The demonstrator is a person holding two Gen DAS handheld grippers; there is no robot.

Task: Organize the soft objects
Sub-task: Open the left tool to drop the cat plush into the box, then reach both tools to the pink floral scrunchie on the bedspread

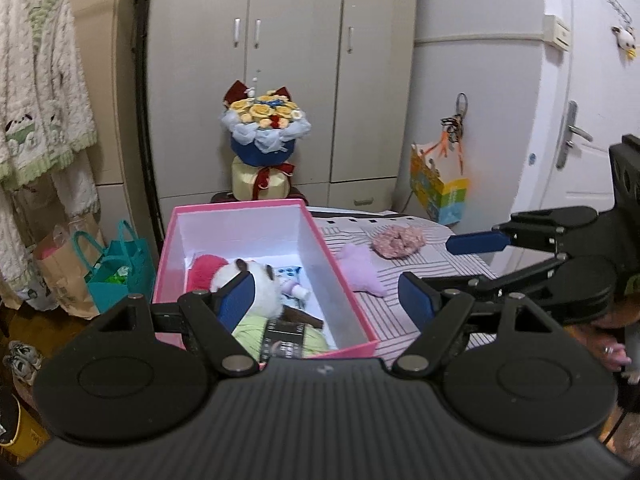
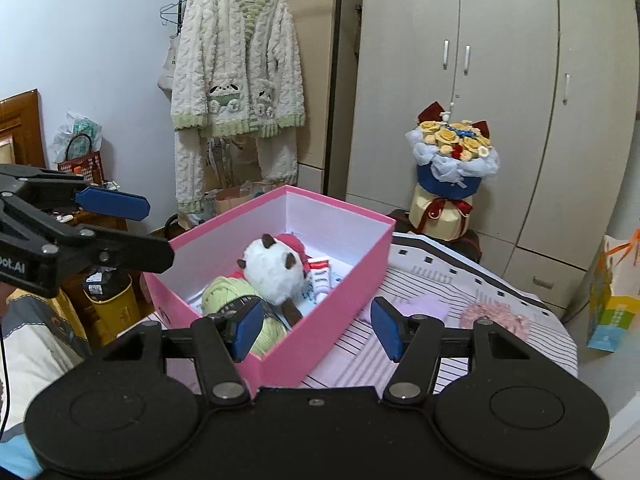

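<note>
A pink box (image 1: pixel 344 280) (image 2: pixel 320 340) stands open on a striped table. In it lie a white plush panda (image 1: pixel 256 284) (image 2: pixel 276 272) with a red hat, a green yarn ball (image 1: pixel 280 336) (image 2: pixel 228 296) and a small tube (image 2: pixel 320 276). A lilac plush (image 1: pixel 362 270) (image 2: pixel 424 306) and a pink scrunchie (image 1: pixel 400 240) (image 2: pixel 496 316) lie on the table right of the box. My left gripper (image 1: pixel 326 300) is open and empty over the box's near end. My right gripper (image 2: pixel 318 330) is open and empty over the box's near right wall; it also shows in the left wrist view (image 1: pixel 452 264).
A flower bouquet (image 1: pixel 264 136) (image 2: pixel 452 168) stands behind the box before a wardrobe. A fluffy robe (image 2: pixel 236 80) hangs at left. Paper bags (image 1: pixel 116 272) stand on the floor left of the table. A colourful gift bag (image 1: pixel 440 188) hangs at right.
</note>
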